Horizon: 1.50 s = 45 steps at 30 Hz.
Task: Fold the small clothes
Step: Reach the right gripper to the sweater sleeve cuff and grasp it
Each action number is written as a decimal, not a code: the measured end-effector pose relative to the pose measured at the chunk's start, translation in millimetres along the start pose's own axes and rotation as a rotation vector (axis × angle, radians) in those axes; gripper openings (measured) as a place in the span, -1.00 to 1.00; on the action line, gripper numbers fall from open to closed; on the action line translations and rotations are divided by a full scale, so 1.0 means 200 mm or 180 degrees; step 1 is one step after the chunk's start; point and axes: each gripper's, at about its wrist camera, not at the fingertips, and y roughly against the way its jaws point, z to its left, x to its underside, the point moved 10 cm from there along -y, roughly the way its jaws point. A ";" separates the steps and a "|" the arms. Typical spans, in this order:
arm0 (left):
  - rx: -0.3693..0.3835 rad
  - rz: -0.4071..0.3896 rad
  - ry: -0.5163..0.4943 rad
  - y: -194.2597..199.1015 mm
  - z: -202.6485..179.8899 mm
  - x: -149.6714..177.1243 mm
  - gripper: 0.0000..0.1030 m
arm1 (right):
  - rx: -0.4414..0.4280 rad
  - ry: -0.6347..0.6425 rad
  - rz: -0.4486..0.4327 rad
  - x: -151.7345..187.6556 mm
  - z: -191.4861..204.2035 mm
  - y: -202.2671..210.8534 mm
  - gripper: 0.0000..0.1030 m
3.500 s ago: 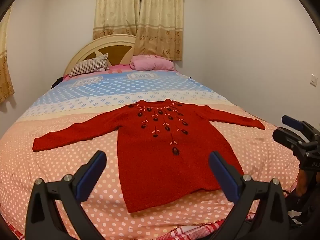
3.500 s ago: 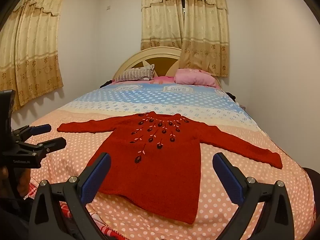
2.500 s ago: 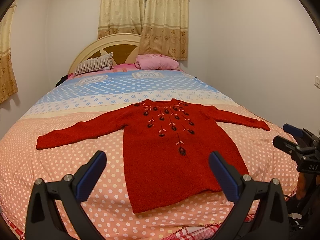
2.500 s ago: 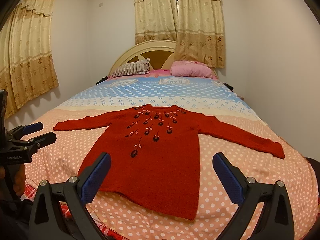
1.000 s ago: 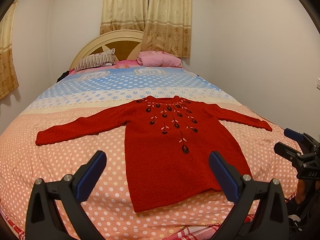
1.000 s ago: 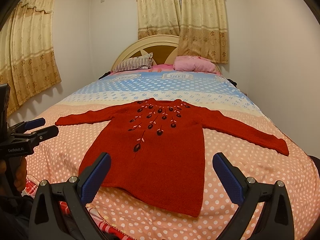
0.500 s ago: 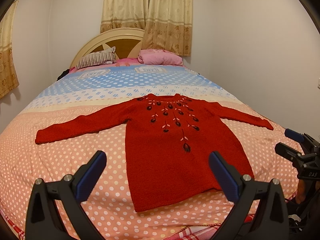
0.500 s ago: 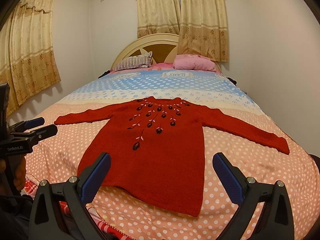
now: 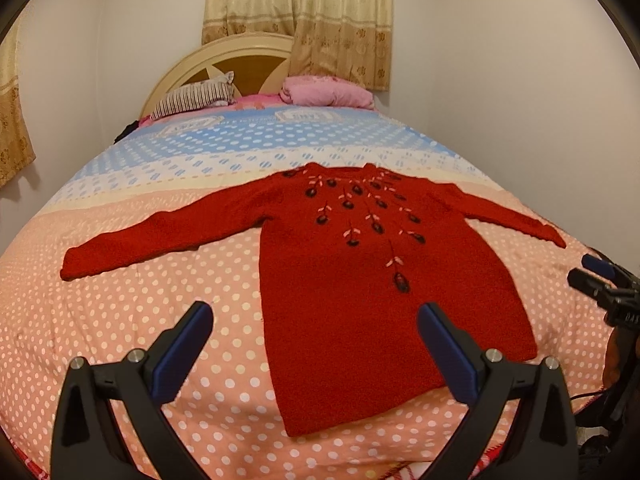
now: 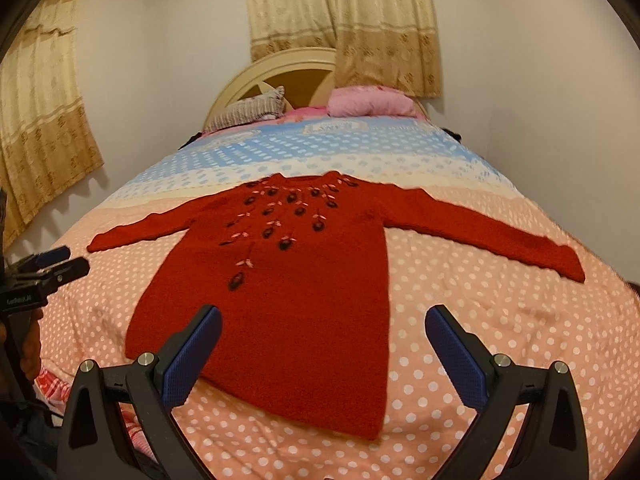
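A red sweater (image 9: 372, 276) lies flat, front up, on the dotted bedspread (image 9: 120, 320), sleeves spread wide, hem toward the cameras; the left gripper (image 9: 316, 344) hovers above the hem, jaws wide apart, holding nothing; the right gripper (image 10: 324, 344) hovers likewise, jaws also spread, empty.

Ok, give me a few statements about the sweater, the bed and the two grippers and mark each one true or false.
1. The red sweater lies flat with both sleeves spread out. True.
2. The left gripper is clamped on the hem. False: it is open and holds nothing.
3. The right gripper is open. True.
4. The sweater is already folded in half. False: it is fully spread.
5. A pink pillow lies by the headboard. True.
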 end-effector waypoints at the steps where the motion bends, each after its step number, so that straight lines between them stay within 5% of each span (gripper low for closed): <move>1: -0.0004 0.0020 0.0007 -0.02 0.01 0.00 1.00 | 0.0025 -0.0031 0.0018 0.00 -0.03 -0.02 0.98; 14: -0.0054 0.0215 -0.0175 -0.39 0.03 -0.11 1.00 | 0.0339 -0.0742 0.0136 -0.07 -0.66 -0.26 0.98; 25: -0.0128 0.0207 -0.0325 -0.65 0.09 -0.20 1.00 | 0.0581 -0.2032 0.0123 -0.08 -1.49 -0.35 0.97; 30: -0.0174 0.0207 -0.0289 -0.73 0.08 -0.18 1.00 | 0.0708 -0.2413 0.0224 -0.05 -1.76 -0.41 0.52; 36: -0.0306 0.0266 -0.0155 -0.82 0.14 -0.16 1.00 | 0.1095 -0.2528 0.0276 -0.01 -1.99 -0.42 0.51; 45: -0.0306 0.0228 0.0142 -0.78 0.19 -0.15 1.00 | 0.1245 -0.2568 0.0462 0.02 -2.14 -0.52 0.51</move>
